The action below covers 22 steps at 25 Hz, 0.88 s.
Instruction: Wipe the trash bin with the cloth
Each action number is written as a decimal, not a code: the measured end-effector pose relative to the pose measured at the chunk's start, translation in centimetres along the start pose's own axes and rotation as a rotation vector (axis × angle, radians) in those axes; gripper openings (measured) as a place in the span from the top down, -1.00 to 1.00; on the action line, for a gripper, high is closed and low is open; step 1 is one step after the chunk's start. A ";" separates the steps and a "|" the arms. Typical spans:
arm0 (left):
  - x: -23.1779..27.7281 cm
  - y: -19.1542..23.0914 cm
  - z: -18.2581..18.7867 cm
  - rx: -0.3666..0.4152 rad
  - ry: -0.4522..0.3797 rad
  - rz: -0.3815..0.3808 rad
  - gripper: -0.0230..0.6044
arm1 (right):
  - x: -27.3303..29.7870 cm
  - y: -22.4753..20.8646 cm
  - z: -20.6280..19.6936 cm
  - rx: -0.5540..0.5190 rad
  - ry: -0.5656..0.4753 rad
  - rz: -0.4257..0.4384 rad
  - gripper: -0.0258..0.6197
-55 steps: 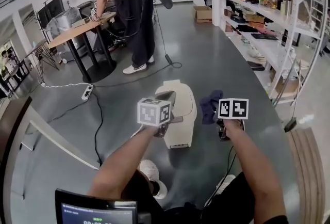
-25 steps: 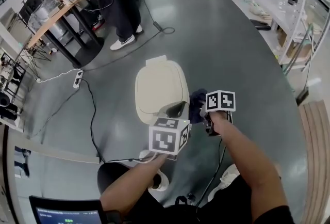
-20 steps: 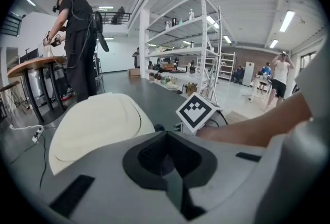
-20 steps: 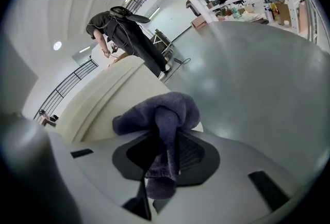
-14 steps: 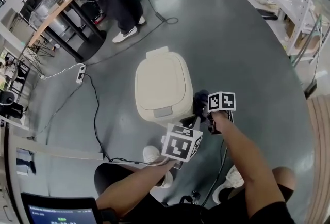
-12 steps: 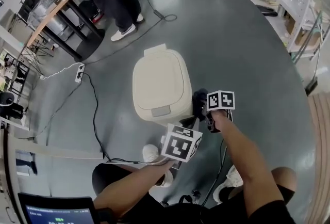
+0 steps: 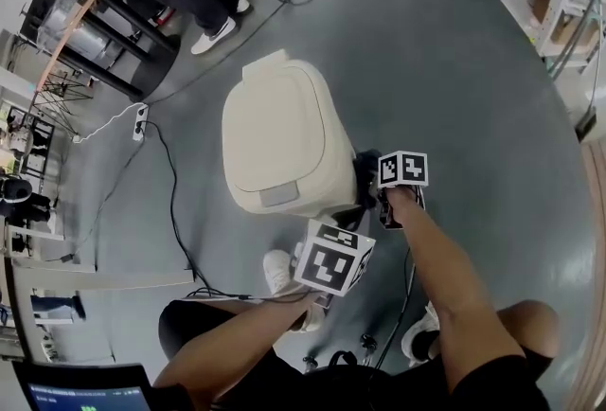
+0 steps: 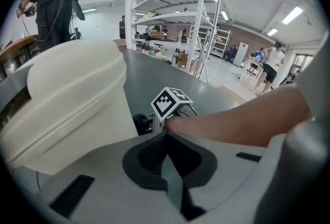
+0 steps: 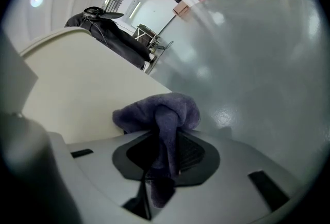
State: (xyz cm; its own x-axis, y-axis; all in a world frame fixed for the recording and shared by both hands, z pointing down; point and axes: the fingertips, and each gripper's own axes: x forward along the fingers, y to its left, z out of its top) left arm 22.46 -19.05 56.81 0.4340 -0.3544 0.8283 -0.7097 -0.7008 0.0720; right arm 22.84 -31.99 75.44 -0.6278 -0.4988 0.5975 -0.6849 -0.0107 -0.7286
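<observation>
The right gripper point(image 9: 164, 158) is clamped on the purple cloth point(image 9: 160, 112), which bunches against the right side wall of the cream trash bin point(image 7: 279, 130). The left gripper point(image 8: 167, 163) is closed on nothing, near the bin's front. Wiping seems barely begun; the next move calls for pressing the cloth along that wall

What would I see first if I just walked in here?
A big cream trash bin, closed, stands in the middle of the gray floor. Right beside it, the right tool pinches a purple cloth. The left tool is shut and empty.
</observation>
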 end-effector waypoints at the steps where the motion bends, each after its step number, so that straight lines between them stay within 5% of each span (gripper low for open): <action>1: 0.2 -0.1 -0.1 0.002 0.006 -0.002 0.94 | 0.4 -0.3 -0.2 0.009 -0.001 0.001 0.67; 9: 1.0 -0.6 0.2 0.006 0.008 -0.024 0.94 | 1.2 -1.2 -0.6 0.015 0.003 -0.016 0.67; 15: -0.8 -2.1 3.1 0.015 -0.071 -0.056 0.94 | -1.5 0.0 1.1 -0.193 0.008 -0.064 0.66; 18: -2.9 -2.2 5.8 0.078 -0.172 -0.020 0.94 | -4.3 3.3 4.8 -0.218 -0.081 -0.029 0.67; 22: -6.6 -2.1 9.8 0.064 -0.297 0.002 0.94 | -9.9 10.0 12.4 -0.198 -0.247 0.029 0.67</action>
State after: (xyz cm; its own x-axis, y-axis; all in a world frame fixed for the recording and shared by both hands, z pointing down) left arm 26.51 -21.34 45.77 0.5829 -0.5147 0.6288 -0.6782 -0.7343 0.0276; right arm 26.80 -37.86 58.08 -0.5559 -0.6921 0.4604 -0.7421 0.1637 -0.6500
